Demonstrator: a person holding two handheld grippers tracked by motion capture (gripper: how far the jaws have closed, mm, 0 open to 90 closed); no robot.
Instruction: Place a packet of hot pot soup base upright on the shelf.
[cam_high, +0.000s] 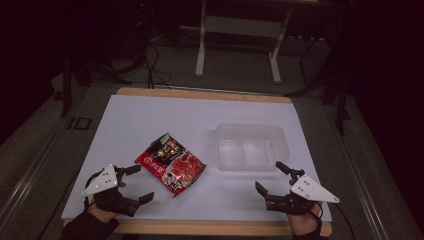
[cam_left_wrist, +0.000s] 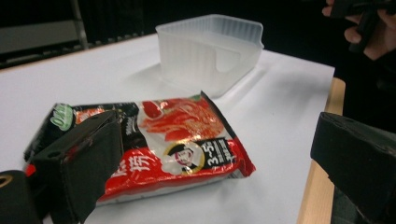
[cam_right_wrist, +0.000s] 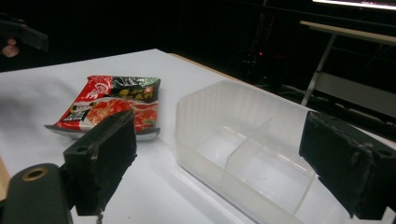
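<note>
A red and black instant-noodle packet (cam_high: 171, 163) lies flat on the white table sheet (cam_high: 150, 120), left of centre. A clear plastic bin (cam_high: 251, 146) with a divider inside stands to its right. My left gripper (cam_high: 140, 183) is open near the front left edge, its jaws just left of the packet (cam_left_wrist: 159, 144) with nothing between them. My right gripper (cam_high: 270, 178) is open at the front right, just in front of the bin (cam_right_wrist: 243, 154), its jaws empty. The packet (cam_right_wrist: 114, 105) and the bin (cam_left_wrist: 210, 46) also appear across the gripper views.
The wooden table edge (cam_high: 210, 227) runs along the front. Behind the table stand a white frame with legs (cam_high: 240, 45) and cables on the dark floor. The person's other hand (cam_left_wrist: 369, 28) holds the right gripper at the far right.
</note>
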